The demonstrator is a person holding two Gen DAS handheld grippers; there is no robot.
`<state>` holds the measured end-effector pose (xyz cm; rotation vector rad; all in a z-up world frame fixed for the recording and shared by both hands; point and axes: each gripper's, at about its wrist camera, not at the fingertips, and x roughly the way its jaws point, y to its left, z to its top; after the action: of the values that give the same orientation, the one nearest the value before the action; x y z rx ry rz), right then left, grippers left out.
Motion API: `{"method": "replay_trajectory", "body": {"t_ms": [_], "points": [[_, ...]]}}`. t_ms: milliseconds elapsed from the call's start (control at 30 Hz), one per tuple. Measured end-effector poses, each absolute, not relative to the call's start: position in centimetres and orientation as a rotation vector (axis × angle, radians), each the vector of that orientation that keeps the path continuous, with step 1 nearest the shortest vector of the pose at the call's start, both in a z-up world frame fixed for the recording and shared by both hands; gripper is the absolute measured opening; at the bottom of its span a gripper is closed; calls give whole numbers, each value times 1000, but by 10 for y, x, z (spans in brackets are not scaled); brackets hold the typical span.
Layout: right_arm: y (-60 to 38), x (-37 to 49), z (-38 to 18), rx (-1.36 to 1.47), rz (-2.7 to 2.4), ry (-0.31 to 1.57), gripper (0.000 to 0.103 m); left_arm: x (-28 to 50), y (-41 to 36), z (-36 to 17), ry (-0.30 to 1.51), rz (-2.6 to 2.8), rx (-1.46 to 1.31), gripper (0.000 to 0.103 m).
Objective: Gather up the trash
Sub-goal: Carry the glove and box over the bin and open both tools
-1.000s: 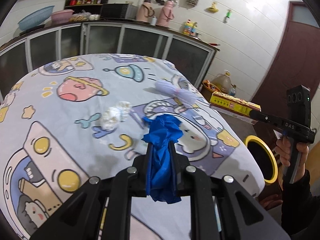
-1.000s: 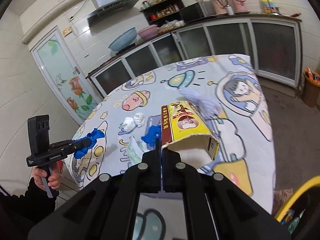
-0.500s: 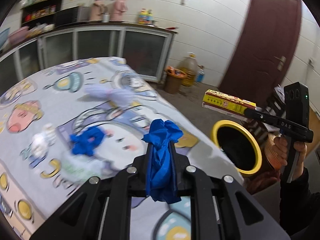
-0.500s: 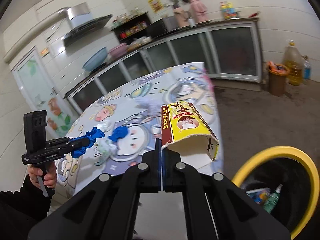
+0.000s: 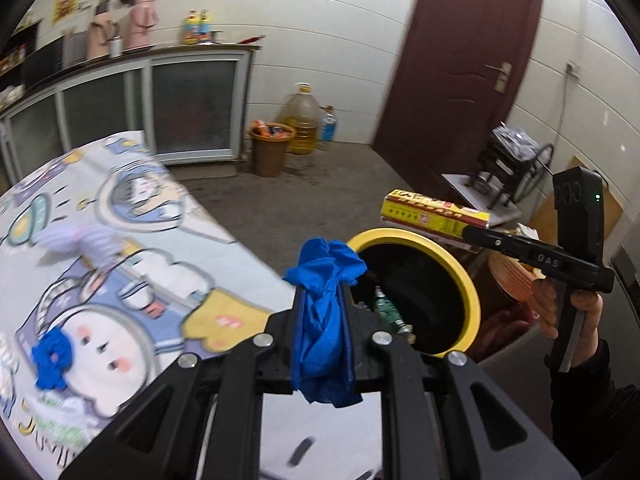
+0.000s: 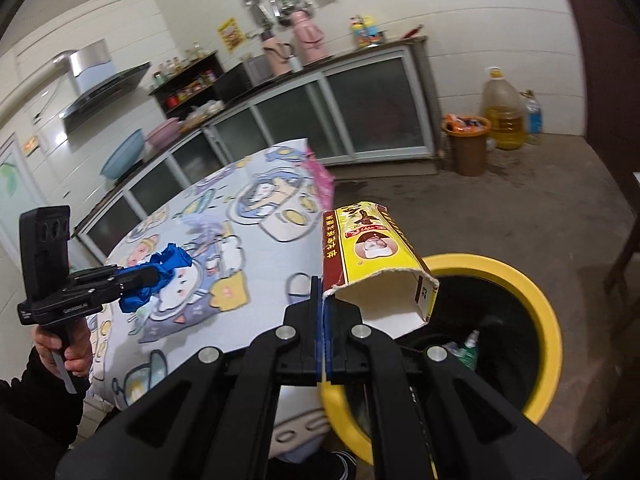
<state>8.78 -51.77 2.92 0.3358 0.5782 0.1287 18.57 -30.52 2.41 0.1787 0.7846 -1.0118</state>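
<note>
While left tongs [image 5: 324, 300] clamp blue glove [image 5: 324, 320], right tongs [image 6: 322, 292] pinch yellow carton [image 6: 376, 256] over bin rim [image 6: 548, 320].

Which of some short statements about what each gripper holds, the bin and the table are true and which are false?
1. The left gripper is shut on a blue glove. True.
2. The right gripper is open. False: it is shut on a yellow box.
3. The yellow-rimmed bin is empty. False: a bottle and other trash lie inside.
4. Another blue glove lies on the table. True.
5. The brown door stands open. False: it is closed.
</note>
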Motion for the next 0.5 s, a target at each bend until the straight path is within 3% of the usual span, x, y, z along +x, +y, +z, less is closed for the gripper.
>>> {"method": "replay_trajectory", "body": {"t_ms": [500], "points": [[-565, 66, -6, 418, -30, 639, 1, 168, -403, -1, 844, -1143, 242, 14]]}}
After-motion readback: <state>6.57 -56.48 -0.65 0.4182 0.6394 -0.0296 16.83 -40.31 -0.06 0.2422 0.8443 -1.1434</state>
